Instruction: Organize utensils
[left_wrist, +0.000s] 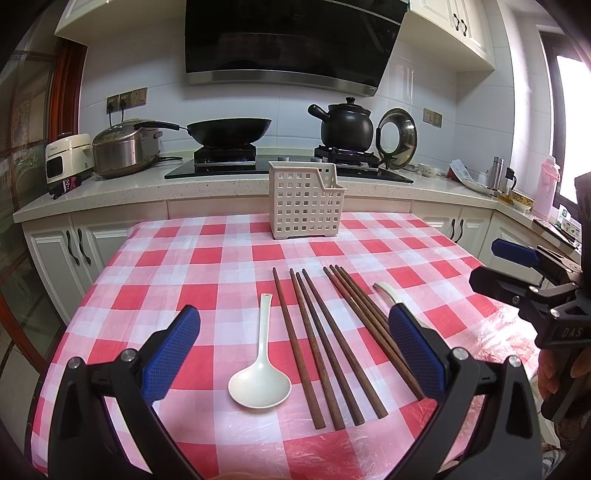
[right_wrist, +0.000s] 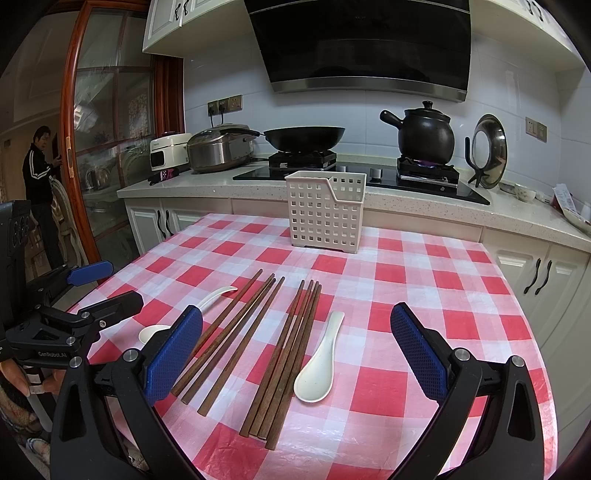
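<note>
I hold both tools above the near edge of the checked tablecloth (left_wrist: 177, 258), and everything here I place by the white lattice holder (left_wrist: 304, 201) standing upright at the cloth's far side, in front of the stove counter (right_wrist: 424, 203). My left gripper (left_wrist: 295, 350) has its blue pads (left_wrist: 170, 354) spread wide with nothing between them; my right gripper (right_wrist: 295, 350) is likewise spread wide and carries nothing. Nearer to me than the holder, well apart from it, the utensils lie flat on the cloth in a row. Four brown chopsticks (left_wrist: 314, 350) lie loosely fanned straight in front of the holder, and a second bundle of chopsticks (right_wrist: 291, 354) lies tight together just to their right. A cream ladle spoon (left_wrist: 260, 369) lies left of the fanned sticks, bowl toward me, handle pointing toward the holder. A second cream spoon (right_wrist: 319, 363) lies just right of the tight bundle, also bowl toward me. The holder itself looks empty from here
</note>
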